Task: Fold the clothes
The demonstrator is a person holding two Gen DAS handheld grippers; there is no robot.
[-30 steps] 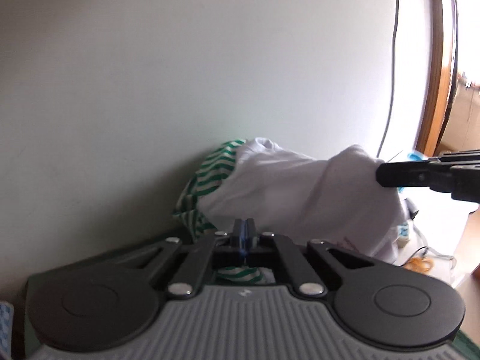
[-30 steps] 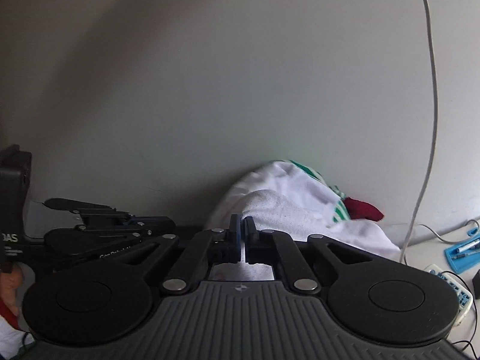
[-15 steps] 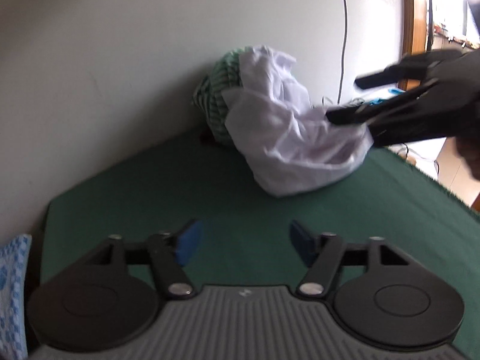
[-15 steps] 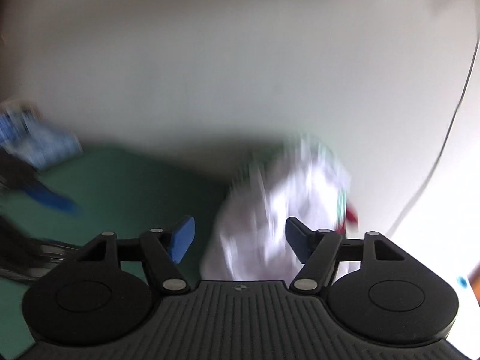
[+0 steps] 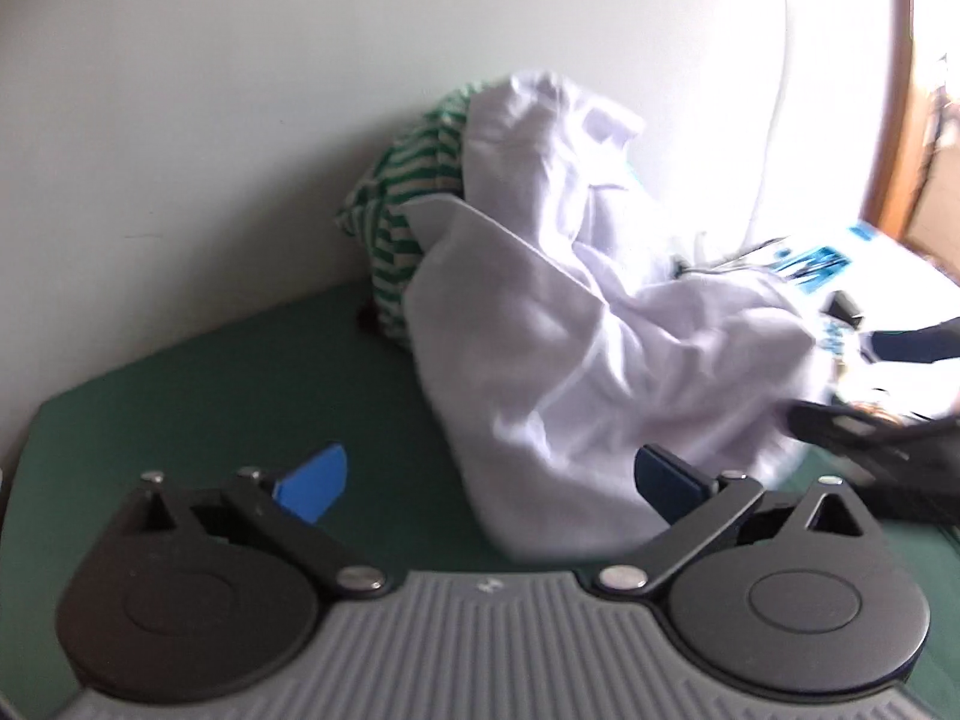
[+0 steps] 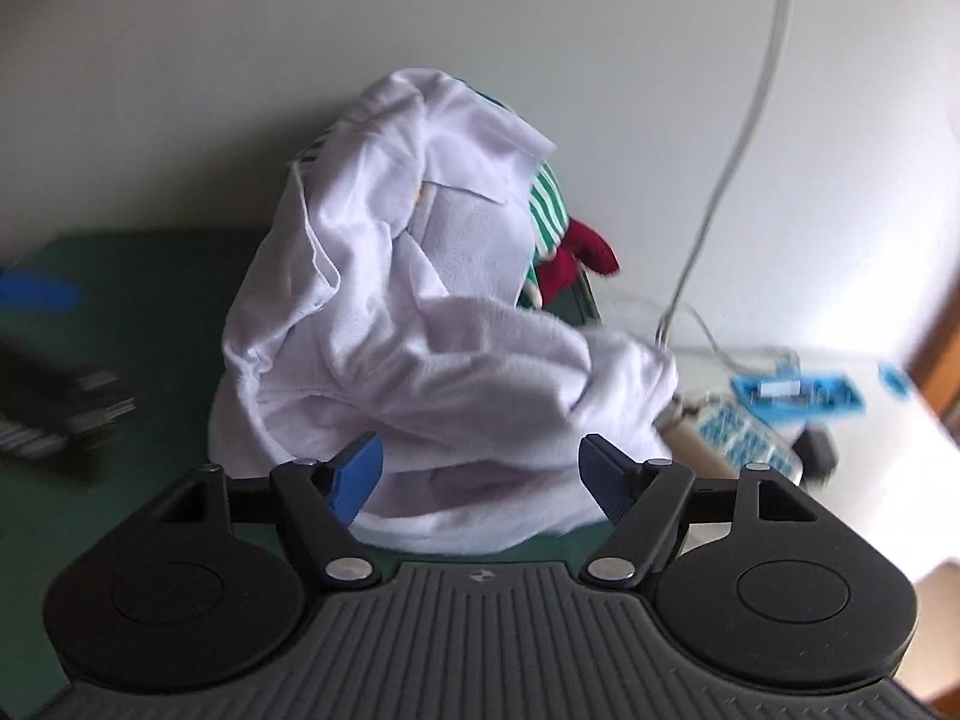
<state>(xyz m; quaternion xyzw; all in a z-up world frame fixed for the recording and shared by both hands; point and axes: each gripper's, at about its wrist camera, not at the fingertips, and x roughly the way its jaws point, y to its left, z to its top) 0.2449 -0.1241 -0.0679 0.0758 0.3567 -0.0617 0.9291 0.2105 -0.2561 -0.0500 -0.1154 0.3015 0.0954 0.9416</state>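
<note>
Green cloth covers the surface (image 5: 198, 396), which meets a plain pale wall (image 5: 240, 90) at the rear. At the back of the surface, against the wall, the white garment (image 6: 420, 324) lies crumpled in a loose mound, unfolded. It is draped over a green-and-white striped garment (image 5: 408, 180), which shows at the upper left of the mound in the left wrist view and at its upper right in the right wrist view. A dark red cloth item (image 6: 579, 252) protrudes beside the striped garment, on the right of the mound.

The left tool (image 5: 489, 477) is spread wide, its blue pads empty; one pad (image 5: 315, 480) is over bare green cloth and the other (image 5: 666, 483) stands in front of the lower edge of the white garment. The right tool (image 6: 480, 471) is also spread wide and grips nothing; the near hem of the white garment lies between and beyond its pads, and contact cannot be confirmed. The right tool also appears blurred at the right edge of the left wrist view (image 5: 888, 456).

A white cable (image 6: 738, 138) runs down the wall to a white side area to the right of the mound, where blurred blue-and-white items (image 6: 792, 396) lie
</note>
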